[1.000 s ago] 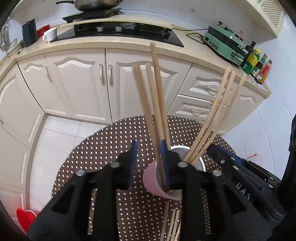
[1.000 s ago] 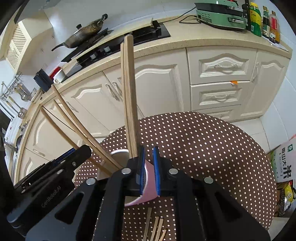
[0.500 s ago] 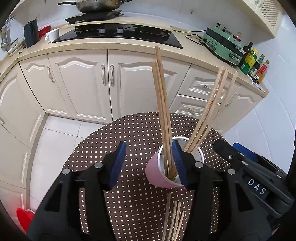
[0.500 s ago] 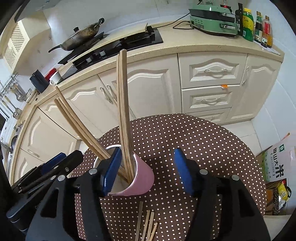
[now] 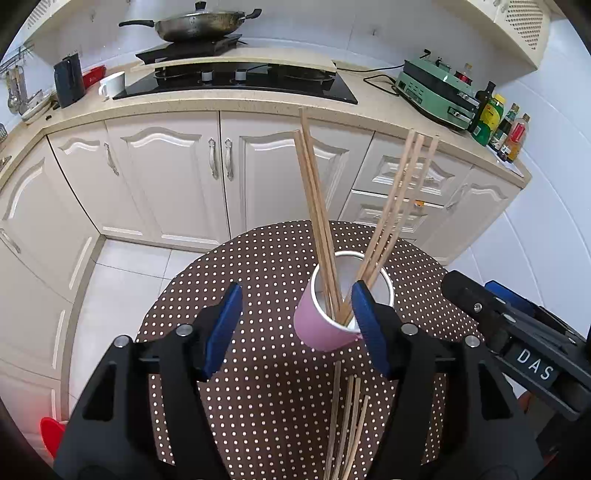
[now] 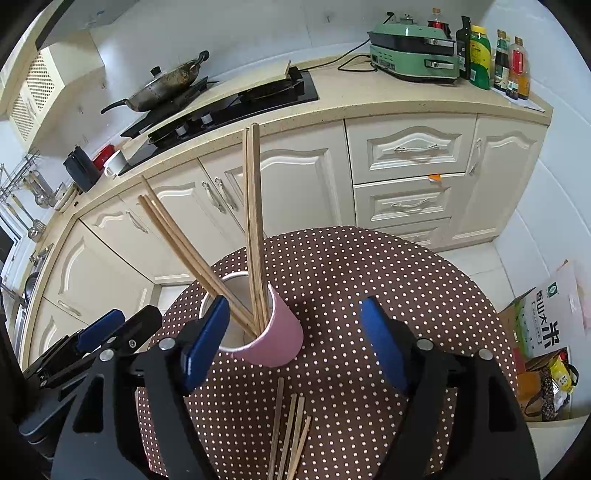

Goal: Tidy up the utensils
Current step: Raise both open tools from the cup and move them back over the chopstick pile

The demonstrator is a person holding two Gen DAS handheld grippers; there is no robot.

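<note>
A pink cup [image 5: 323, 326] [image 6: 275, 338] stands on the round brown dotted table [image 5: 258, 266] [image 6: 369, 266]. Several wooden chopsticks [image 5: 317, 206] [image 6: 253, 206] stand in it, in two leaning bunches. Several loose chopsticks [image 5: 347, 421] [image 6: 290, 424] lie flat on the table in front of the cup. My left gripper [image 5: 295, 328] is open and empty, just before the cup. My right gripper [image 6: 295, 339] is open and empty, its jaws standing either side of the cup without touching it. The right gripper shows at the right of the left wrist view [image 5: 517, 332].
White kitchen cabinets [image 5: 177, 173] and a counter with a black hob [image 5: 240, 79] and a wok [image 5: 199, 27] stand behind the table. A green appliance [image 6: 413, 55] and bottles [image 6: 495, 61] sit on the counter. Bags and a box [image 6: 543, 332] stand on the floor at right.
Both grippers opened, letting go of the chopsticks now standing in the cup, and drew back from the cup.
</note>
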